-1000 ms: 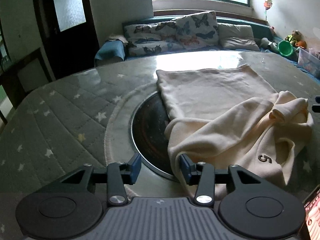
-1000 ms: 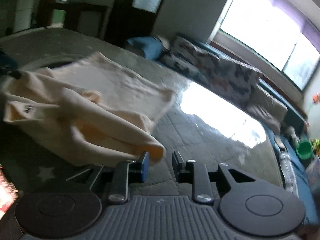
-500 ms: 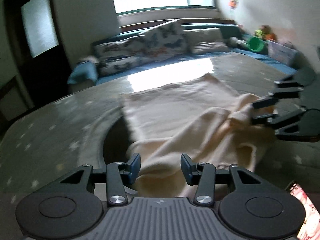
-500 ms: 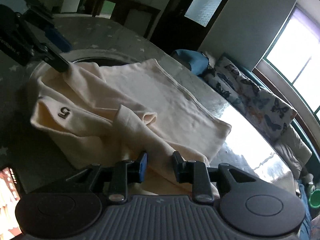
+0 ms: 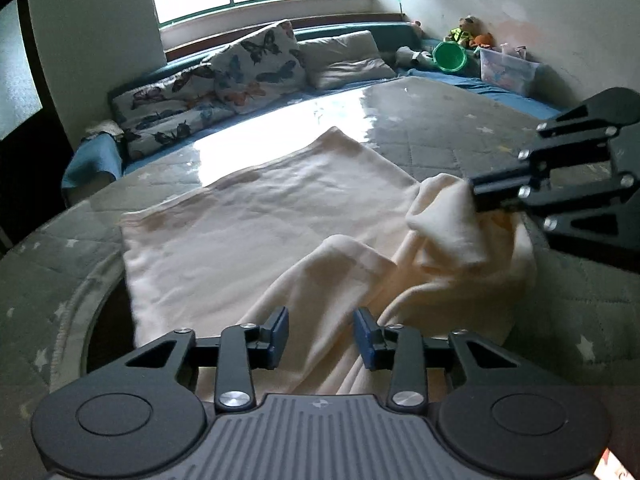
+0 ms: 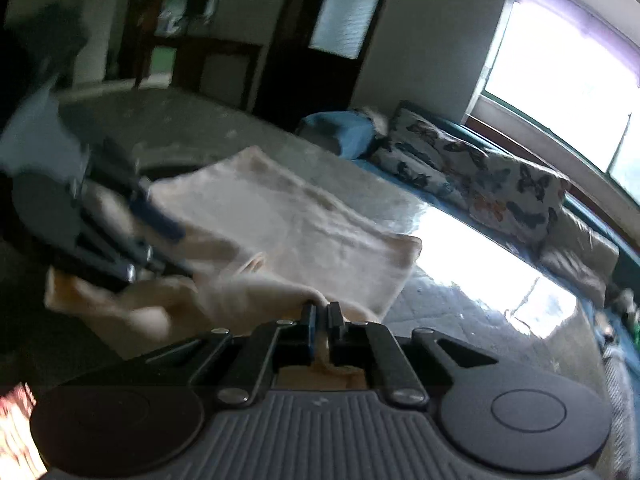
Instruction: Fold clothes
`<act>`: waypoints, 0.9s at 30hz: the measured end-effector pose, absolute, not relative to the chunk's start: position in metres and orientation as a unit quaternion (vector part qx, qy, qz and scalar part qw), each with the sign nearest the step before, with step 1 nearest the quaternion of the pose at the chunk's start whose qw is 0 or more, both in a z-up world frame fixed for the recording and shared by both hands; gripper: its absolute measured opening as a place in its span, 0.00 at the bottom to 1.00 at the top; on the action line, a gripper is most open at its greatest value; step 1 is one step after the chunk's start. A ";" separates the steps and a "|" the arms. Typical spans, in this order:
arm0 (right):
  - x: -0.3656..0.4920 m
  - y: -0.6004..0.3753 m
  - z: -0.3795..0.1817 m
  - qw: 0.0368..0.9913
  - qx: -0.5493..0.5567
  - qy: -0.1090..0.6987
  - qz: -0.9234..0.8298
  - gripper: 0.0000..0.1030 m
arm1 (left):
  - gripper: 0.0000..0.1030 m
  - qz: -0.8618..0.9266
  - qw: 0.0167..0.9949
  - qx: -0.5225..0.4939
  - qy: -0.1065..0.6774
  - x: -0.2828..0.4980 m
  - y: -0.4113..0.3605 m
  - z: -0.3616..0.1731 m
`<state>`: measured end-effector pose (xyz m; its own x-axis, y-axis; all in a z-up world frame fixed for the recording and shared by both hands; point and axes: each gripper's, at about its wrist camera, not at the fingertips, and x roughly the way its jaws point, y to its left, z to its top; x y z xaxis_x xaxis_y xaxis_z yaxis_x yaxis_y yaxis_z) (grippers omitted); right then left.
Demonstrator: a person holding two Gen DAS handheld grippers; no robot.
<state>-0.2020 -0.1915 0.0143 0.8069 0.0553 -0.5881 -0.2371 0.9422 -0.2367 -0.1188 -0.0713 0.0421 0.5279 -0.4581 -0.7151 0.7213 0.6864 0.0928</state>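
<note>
In the left wrist view, the left gripper [image 5: 321, 332] is hanging low over the cream garment [image 5: 248, 216], which is lying on the grey starry table cover [image 5: 472, 136]. Its two blue-tipped jaws have just been closing a little, but they are standing apart, with a rumpled fold of the cloth lying under the gap and the pads not pressing on it. The far half of the garment is lying flat and smooth, reaching toward the bright shiny patch of the table. The near half is bunching up in soft folds. On the right side, the right gripper [image 5: 474, 196] is coming in from the edge, and its tips are pinching a lifted corner of the cloth, so that bit is standing up off the table. Behind the table, butterfly pillows [image 5: 240, 72] are sitting on a blue couch under a window, and a green bucket [image 5: 450, 56] and a clear box [image 5: 508, 70] are sitting near the wall. In the right wrist view, the picture is blurry. The right gripper [image 6: 319, 320] is shut tight on a pinch of the cream garment [image 6: 280, 216], and cloth is poking out between and behind its jaws, which have just been closing. The flat part of the garment is spreading out ahead of it on the table. The left gripper [image 6: 156, 216] is showing at the left, dark and smeared, over the garment's bunched side, and here I cannot tell how wide it is standing.
</note>
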 end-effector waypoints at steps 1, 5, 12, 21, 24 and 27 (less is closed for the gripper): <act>-0.200 -0.197 0.017 0.942 -0.134 0.299 0.069 0.05 | 0.36 -0.348 0.852 0.191 0.342 -0.118 -0.073 0.041; -0.197 -0.230 0.023 0.953 -0.060 0.295 0.032 0.05 | 0.36 -0.359 0.846 0.205 0.336 -0.119 -0.082 0.039; -0.211 -0.299 0.020 0.954 0.042 0.286 -0.079 0.05 | 0.16 -0.366 0.844 0.199 0.338 -0.113 -0.089 0.032; -0.251 -0.350 -0.005 0.928 0.089 0.308 -0.189 0.05 | 0.06 -0.353 0.871 0.117 0.322 -0.111 -0.061 0.054; -0.257 -0.339 -0.003 0.935 0.065 0.308 -0.166 0.08 | 0.06 -0.352 0.875 0.101 0.317 -0.112 -0.050 0.064; -0.261 -0.311 0.002 0.947 0.019 0.301 -0.108 0.12 | 0.06 -0.345 0.878 0.116 0.310 -0.116 -0.052 0.066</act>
<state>-0.2611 -0.3114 0.0016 0.7958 -0.1927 -0.5741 0.2159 0.9760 -0.0282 -0.1160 -0.0520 0.0659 0.5696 -0.5346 -0.6243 0.6781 0.7349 -0.0107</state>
